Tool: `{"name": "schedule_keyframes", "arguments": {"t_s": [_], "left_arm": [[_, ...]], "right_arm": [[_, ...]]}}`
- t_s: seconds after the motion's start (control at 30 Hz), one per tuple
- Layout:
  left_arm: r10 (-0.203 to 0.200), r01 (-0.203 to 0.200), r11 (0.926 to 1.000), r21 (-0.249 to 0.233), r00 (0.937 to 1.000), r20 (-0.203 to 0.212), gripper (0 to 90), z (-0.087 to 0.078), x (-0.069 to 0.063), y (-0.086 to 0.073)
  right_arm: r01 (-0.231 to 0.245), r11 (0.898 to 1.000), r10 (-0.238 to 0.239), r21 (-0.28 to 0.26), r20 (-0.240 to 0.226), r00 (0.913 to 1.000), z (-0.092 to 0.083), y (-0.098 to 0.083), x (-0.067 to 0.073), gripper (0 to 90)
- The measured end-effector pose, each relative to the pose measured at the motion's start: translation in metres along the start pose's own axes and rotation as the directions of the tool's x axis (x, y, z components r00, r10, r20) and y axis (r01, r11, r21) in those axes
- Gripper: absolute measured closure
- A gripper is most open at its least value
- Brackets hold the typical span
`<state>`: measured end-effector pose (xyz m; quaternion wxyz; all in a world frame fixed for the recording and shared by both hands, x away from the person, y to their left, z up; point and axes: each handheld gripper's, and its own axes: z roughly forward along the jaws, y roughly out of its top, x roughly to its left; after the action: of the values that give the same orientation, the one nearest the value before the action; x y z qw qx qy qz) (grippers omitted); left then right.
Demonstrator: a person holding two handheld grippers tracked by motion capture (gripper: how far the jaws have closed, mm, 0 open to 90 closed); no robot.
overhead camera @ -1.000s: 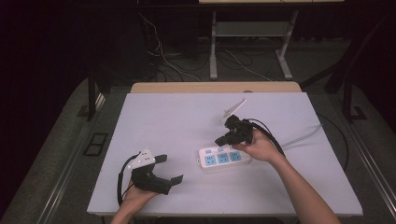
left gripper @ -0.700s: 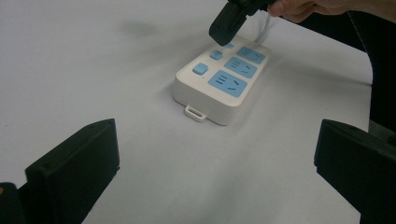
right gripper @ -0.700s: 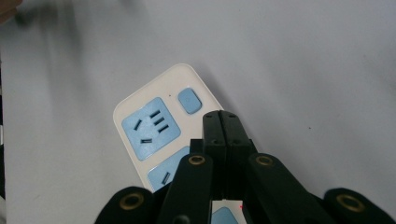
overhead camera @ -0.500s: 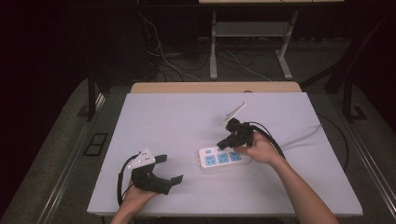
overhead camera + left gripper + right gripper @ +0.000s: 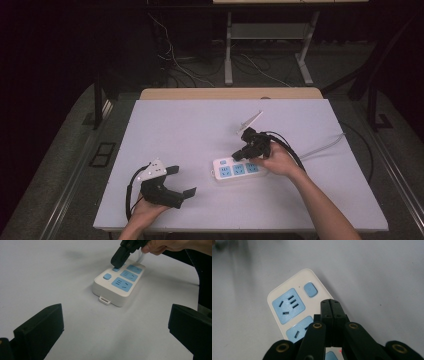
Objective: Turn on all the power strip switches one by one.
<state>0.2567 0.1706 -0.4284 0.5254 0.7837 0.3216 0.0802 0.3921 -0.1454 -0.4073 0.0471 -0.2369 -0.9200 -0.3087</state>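
With the right tool point(image 5: 239, 154) tipped down over the power strip point(image 5: 239, 169), we've got its two black jaws pressed flat together, nothing between them, and the tip sits right above the strip's far edge. From the left tool's camera, that closed tip point(image 5: 116, 263) is down at the strip's top face, just behind the small blue button point(image 5: 107, 276); whether it actually touches the plastic, I can't say. From the right tool's own camera, the shut jaws cover the strip's near side, with the button point(image 5: 310, 289) just beyond their tip and one blue socket panel point(image 5: 288, 305) clear to the left.

The strip itself lies flat on the white counter point(image 5: 190, 125), right of centre and toward the near edge, its three blue sockets facing up. Its pale cable point(image 5: 325, 147) runs away to the right. The person's right hand point(image 5: 275, 161) wraps the tool's body, resting just beside the strip's right end.

Over on the left, the left tool point(image 5: 182, 181) sits low near the counter's front edge, held in the left hand point(image 5: 147, 209), jaws spread wide and empty, well apart from the strip and pointing toward it. A small white piece point(image 5: 250, 121) lies alone farther back on the counter, beyond the right tool.
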Motion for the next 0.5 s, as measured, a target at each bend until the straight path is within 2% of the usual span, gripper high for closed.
{"name": "schedule_keyframes", "arguments": {"t_s": [0.5], "left_arm": [[0.005,-0.005,1.0,0.006,1.0,0.002,0.0,0.0015,-0.0024,-0.0002]], "right_arm": [[-0.006,1.0,0.006,-0.003,-0.017,0.9998,0.0023,-0.0027,-0.0037,90.0]]}}
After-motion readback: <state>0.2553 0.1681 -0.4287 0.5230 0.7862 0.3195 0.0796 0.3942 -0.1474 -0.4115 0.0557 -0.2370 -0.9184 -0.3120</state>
